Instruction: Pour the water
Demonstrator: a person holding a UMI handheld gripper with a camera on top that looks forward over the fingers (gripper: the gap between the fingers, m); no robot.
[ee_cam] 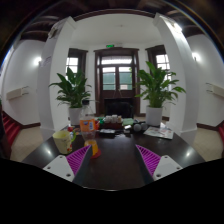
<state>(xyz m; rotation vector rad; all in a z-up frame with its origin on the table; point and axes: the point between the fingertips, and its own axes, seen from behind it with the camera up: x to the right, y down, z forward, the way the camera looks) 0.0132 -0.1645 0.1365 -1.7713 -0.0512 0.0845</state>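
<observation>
A: Gripper view, entry one. I have the hand-held gripper (108,160) over a dark desk (120,168), fingers spread wide, the magenta pads (77,158) well apart, nothing between them and nothing touched.

B: Any sign that the pour has started?

A: None that I can log. The likely water vessel is an orange-topped bottle (88,125) standing upright on the desk, just beyond the left finger. I cannot tell whether its cap is on or how full it is. I judge the task at its very start: bottle not grasped, not lifted, not tilted.

B: And the receiving cup?

A: Not identified. There is a clutter of small items (125,124) further back on the desk, too small to name. A small orange thing (96,152) lies on the desk between the fingers and the bottle; I cannot say what it is.

B: Surroundings?

A: Two large potted plants (72,92) flank a doorway (117,78) at the far end of the room, with white columns (186,75) to either side.

B: What is left, then?

A: By my reading, everything: approach, close on the bottle, carry it to a vessel, tip, set it back
</observation>
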